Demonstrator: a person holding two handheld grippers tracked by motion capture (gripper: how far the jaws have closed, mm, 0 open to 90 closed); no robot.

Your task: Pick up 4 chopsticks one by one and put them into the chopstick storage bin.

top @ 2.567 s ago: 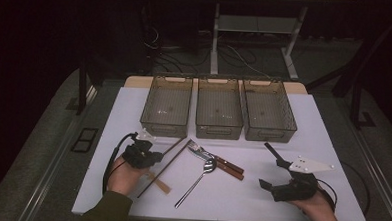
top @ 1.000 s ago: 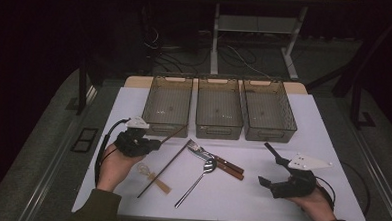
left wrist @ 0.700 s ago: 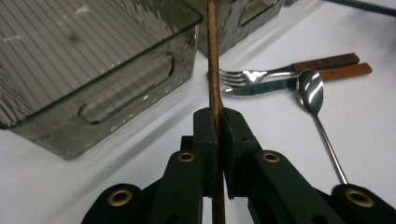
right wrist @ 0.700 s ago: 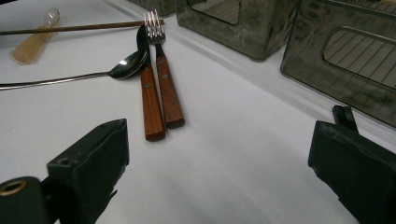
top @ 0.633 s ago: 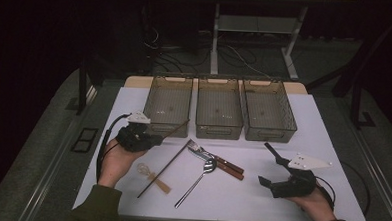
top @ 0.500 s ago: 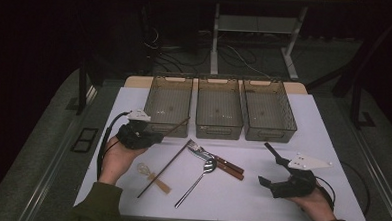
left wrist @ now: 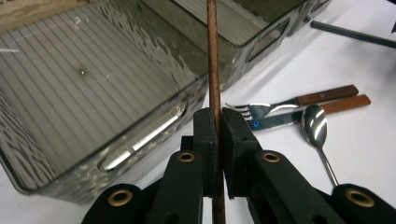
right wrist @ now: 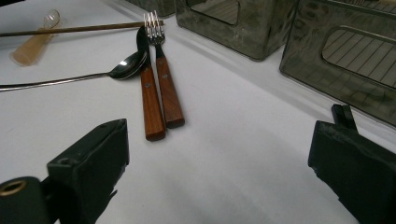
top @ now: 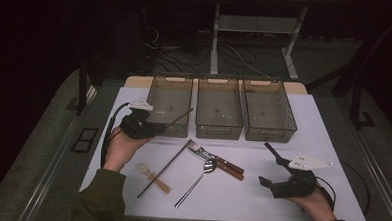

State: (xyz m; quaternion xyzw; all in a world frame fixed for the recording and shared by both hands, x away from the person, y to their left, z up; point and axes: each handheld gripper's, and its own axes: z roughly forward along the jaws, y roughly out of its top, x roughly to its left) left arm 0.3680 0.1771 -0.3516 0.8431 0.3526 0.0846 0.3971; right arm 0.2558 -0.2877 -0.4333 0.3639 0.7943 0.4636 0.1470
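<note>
Brown wooden chopstick (left wrist: pixel 214 70) is pinched between the black jaws of the left gripper (left wrist: pixel 217 135), which are closed tight on it near one end; the thin round stick runs on past the pads and over the near wall of the left bin (left wrist: pixel 140 135). From the high view the left gripper (top: pixel 142 125) sits at that bin's (top: pixel 171 84) front left corner, stick (top: pixel 176 117) angled up across it.

Right gripper (top: pixel 276 169) rests on the white table (top: pixel 332 146) at the right, jaws spread wide, nothing between them.

Three clear smoky plastic bins in a row at the back, ribbed floors, slot handles in the end walls: left, middle (top: pixel 220 86), right (top: pixel 270 88). All look empty.

On the table between the grippers: second chopstick (top: pixel 164 169) lying loose, small clear plastic spoon (top: pixel 151 174) beside it, steel spoon (top: pixel 196 183), fork (top: pixel 202 152) and a second piece with wood handles (top: pixel 229 168) side by side, touching.
</note>
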